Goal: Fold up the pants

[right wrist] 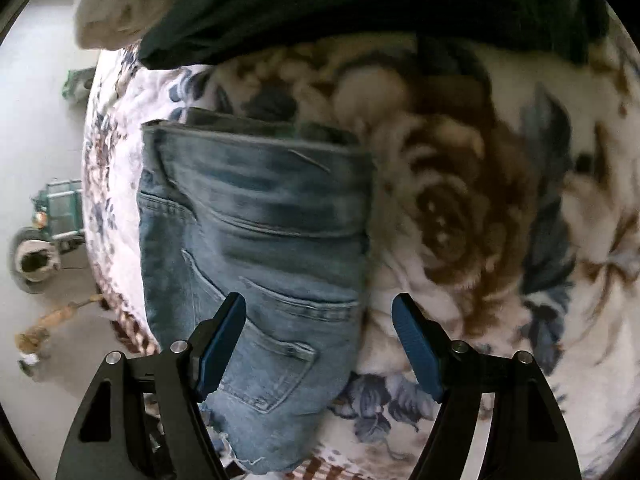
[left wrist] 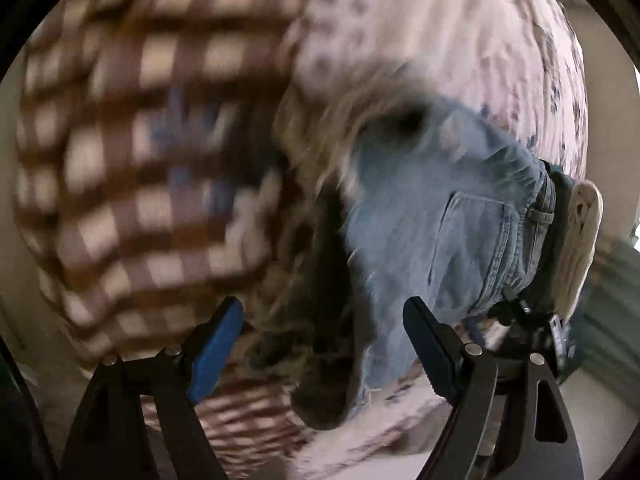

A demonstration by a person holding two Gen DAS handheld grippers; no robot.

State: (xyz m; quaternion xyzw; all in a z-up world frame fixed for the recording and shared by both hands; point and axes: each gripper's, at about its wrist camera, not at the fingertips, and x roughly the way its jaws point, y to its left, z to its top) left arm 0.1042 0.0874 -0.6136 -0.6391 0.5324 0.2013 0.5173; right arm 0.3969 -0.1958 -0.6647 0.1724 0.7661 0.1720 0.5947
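Pants point(right wrist: 256, 264) seen folded in a bundle on floral blanket point(right wrist: 460, 208); left gripper point(left wrist: 322, 350) & right gripper point(right wrist: 318, 344) both spread, nothing held. Frayed hem point(right wrist: 248, 460) could be snagged, fold undone.

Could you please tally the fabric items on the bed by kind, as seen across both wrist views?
Denim pants: 1
Floral blanket: 1
Brown checked blanket: 1
Dark green cloth: 1
Cream fleece item: 1
Total: 5
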